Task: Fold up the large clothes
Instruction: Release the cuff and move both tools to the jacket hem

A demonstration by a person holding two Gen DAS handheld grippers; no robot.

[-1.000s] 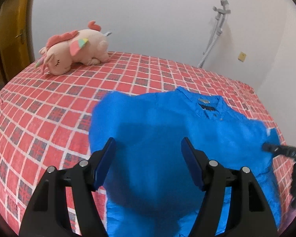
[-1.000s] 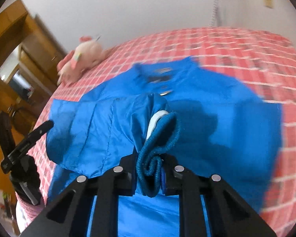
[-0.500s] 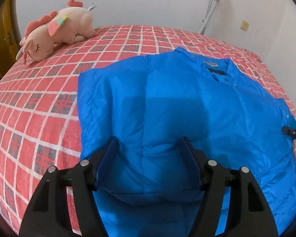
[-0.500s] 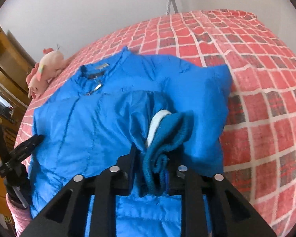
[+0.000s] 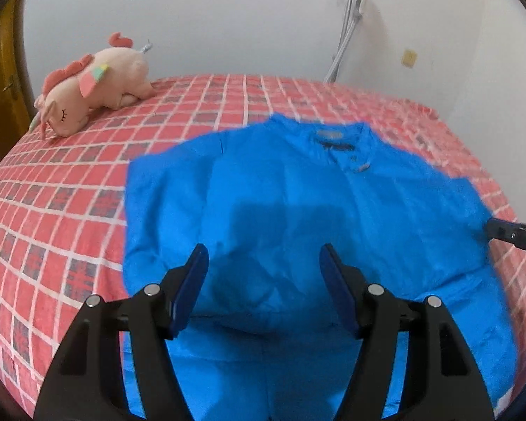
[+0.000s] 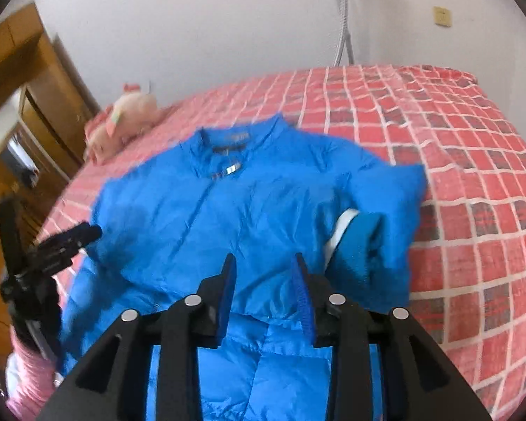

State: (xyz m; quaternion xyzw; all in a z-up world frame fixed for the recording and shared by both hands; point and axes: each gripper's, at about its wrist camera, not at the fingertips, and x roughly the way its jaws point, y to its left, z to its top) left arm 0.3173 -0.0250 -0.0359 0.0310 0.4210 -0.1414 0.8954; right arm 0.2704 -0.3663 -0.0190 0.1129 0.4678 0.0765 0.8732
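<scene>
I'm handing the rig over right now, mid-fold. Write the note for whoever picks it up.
Left tool: open, empty, over the puffy blue jacket's middle.
Right tool: jaws have just been opening; the knit cuff is released and lies to the right of them. Nothing held.
The jacket lies front up on the red checked bedspread, collar far side; pink plush toy at the far corner.
Done: both sleeves folded in over the chest.
Left: fold the hem up toward the collar, then smooth it.

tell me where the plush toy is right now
The pink plush toy lies at the far left of the bed near the wall in both wrist views, well apart from the blue jacket.
</scene>
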